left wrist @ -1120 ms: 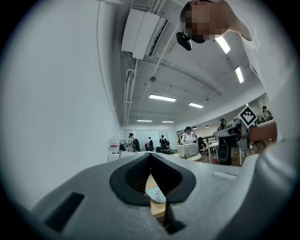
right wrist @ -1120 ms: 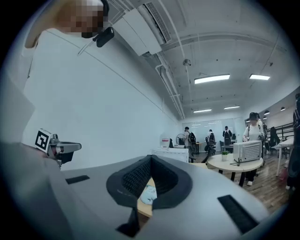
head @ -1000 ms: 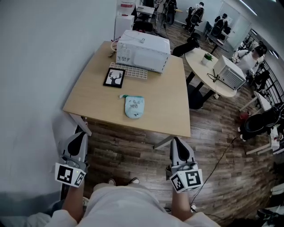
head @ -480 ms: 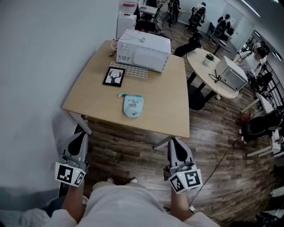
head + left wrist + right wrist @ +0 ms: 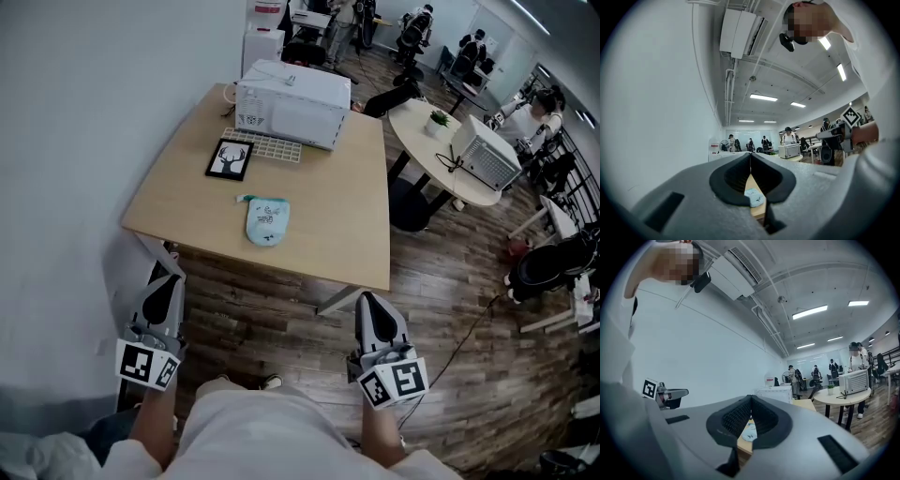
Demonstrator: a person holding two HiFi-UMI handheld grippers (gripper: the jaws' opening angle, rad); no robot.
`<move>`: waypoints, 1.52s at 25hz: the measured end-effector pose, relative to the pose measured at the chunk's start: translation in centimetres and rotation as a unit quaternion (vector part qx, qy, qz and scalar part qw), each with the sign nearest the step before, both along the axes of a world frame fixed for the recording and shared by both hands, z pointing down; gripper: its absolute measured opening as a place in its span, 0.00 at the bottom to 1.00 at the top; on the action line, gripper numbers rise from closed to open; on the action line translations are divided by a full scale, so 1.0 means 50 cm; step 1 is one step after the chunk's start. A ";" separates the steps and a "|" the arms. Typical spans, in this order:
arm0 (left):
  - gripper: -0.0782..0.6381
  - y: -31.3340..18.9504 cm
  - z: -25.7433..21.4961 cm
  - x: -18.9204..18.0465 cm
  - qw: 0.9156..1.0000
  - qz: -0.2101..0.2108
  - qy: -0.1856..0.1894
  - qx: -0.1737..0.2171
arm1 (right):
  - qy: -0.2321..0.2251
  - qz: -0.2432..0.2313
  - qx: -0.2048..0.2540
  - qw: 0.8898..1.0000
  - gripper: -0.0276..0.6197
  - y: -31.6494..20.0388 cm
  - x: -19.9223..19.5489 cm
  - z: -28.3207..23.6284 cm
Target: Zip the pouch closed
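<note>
The left gripper (image 5: 167, 283) and right gripper (image 5: 371, 302), both still closed and empty, have shifted only slightly, leaving the pale blue fabric pouch (image 5: 265, 220) well ahead between them on the light wooden table (image 5: 352, 258), so zipping hasn't started.

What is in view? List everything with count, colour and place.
table: one, light wood, beside the wall
pouch: one, pale blue, on the table near its front edge
frame: one, black, deer picture, behind the pouch
microwave: one, white, table's far end
tray: one, white grid, before the microwave
round table: one, pale, to the right
left gripper: grey, shut, empty, short of the table
right gripper: grey, shut, empty, short of the table
</note>
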State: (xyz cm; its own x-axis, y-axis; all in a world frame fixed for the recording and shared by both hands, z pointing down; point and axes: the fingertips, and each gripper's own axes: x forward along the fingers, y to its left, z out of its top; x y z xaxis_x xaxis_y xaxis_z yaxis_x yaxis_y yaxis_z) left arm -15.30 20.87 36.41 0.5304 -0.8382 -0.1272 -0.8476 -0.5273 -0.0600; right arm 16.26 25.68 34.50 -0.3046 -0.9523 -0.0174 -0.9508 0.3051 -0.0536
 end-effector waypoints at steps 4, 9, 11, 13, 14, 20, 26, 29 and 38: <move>0.29 -0.010 -0.014 0.024 1.000 -0.003 0.007 0.017 | -0.007 0.002 0.009 1.000 0.05 -0.001 0.033 -0.006; 0.60 -0.025 -0.025 0.019 0.999 -0.028 0.013 0.030 | -0.030 -0.005 0.010 0.999 0.47 -0.018 0.074 -0.013; 0.67 -0.030 -0.019 0.014 0.999 -0.035 0.012 0.025 | -0.033 -0.011 0.007 0.999 0.50 -0.023 0.081 -0.009; 0.72 -0.034 -0.013 0.009 0.999 -0.041 0.008 0.020 | -0.037 -0.023 -0.001 0.999 0.56 -0.031 0.080 0.000; 0.74 -0.034 -0.007 0.008 0.999 -0.043 0.004 0.015 | -0.036 -0.030 -0.008 0.999 0.56 -0.037 0.077 0.006; 0.76 -0.040 0.037 -0.023 0.998 -0.057 -0.014 -0.011 | -0.031 -0.064 -0.031 0.997 0.60 -0.081 0.018 0.030; 0.76 -0.122 0.108 -0.007 0.998 -0.042 -0.007 -0.047 | -0.010 -0.070 -0.067 0.995 0.60 -0.136 -0.006 0.073; 0.76 -0.209 0.143 0.014 0.998 -0.023 -0.009 -0.063 | -0.010 -0.056 -0.083 0.995 0.60 -0.184 -0.005 0.098; 0.75 -0.499 0.187 0.033 0.996 0.028 -0.007 -0.086 | 0.005 -0.039 -0.117 0.992 0.60 -0.452 -0.043 0.095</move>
